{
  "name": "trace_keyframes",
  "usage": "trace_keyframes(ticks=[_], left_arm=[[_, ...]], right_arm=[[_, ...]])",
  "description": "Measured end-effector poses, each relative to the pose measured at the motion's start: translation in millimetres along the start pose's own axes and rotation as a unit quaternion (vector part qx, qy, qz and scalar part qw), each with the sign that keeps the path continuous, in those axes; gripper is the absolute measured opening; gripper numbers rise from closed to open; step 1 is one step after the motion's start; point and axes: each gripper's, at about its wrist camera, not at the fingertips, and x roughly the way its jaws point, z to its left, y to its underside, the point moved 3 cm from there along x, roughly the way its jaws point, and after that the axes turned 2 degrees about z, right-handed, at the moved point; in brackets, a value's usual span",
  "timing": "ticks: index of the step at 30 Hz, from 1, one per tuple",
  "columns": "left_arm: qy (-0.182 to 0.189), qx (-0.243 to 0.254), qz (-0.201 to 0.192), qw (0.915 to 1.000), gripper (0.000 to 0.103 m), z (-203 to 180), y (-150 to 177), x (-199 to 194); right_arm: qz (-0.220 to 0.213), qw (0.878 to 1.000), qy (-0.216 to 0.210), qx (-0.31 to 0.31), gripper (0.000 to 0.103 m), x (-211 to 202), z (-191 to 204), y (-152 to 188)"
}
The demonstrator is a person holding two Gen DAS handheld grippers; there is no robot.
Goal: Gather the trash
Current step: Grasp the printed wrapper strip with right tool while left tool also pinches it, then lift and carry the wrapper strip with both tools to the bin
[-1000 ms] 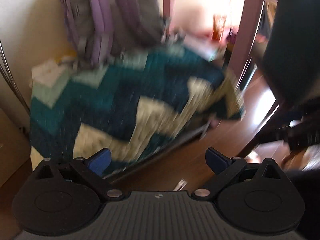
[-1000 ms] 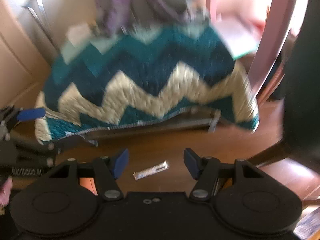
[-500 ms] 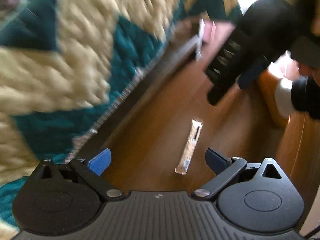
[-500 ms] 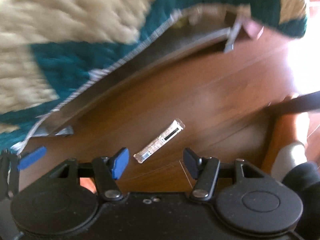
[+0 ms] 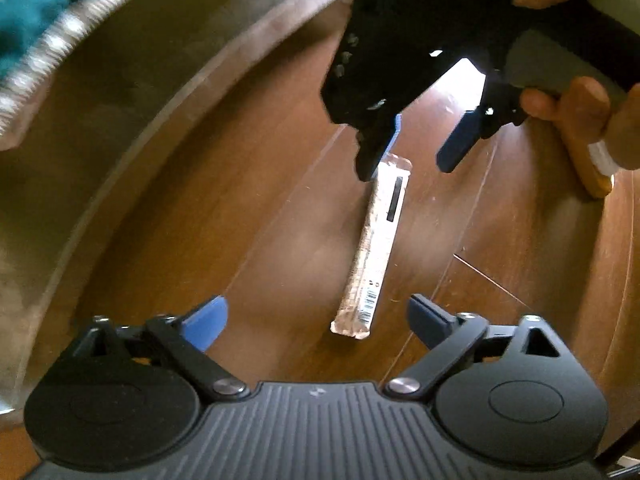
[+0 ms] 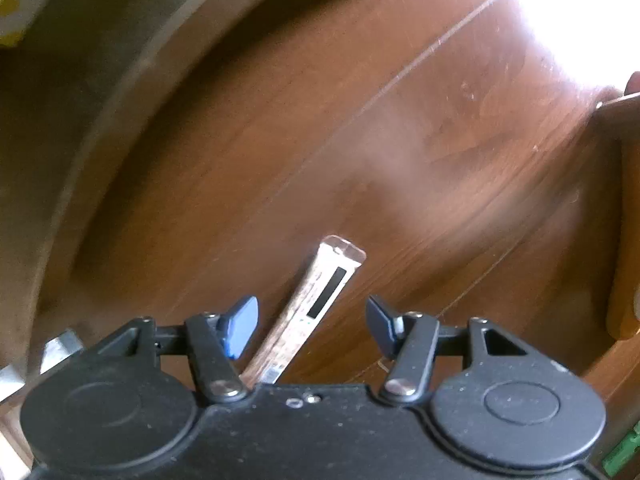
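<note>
Wood floor; wrapper between both tongs, left narrowing, right apart.

Wrapper: long, narrow, flat on the wooden floor.
Right gripper: over the wrapper, jaws apart, a blue pad on each side, not touching.

A wrapper lies on the floor, between both grippers' fingers.

Left gripper: lowered toward floor; jaws just closing slightly, nothing between.
Right gripper: lowered; now straddles wrapper.
Blanket: mostly out of view.
</note>
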Motion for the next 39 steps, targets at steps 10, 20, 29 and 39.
trace_keyframes(ticks=[10,20,29,39], left_arm=[[0.005,0.001,0.005,1.0,0.075,-11.9,-2.9,32.3],[0.003,-0.013,0.02,0.9997,0.051,-11.1,-4.3,48.4],[0.024,0.005,0.01,0.9997,0.023,-27.0,-8.4,44.2],[-0.008,0.041,-0.038,0.9984,0.022,-37.4,-20.2,-27.5]], right_arm=[[-0.002,1.0,0.024,0.015,0.052,28.5,1.2,1.0],[-0.024,0.996,0.088,-0.007,0.03,31.9,25.3,20.4],[-0.046,0.996,0.072,-0.03,0.021,12.3,27.6,38.2],[-0.11,0.992,0.039,-0.048,0.019,-86.3,30.7,68.8]])
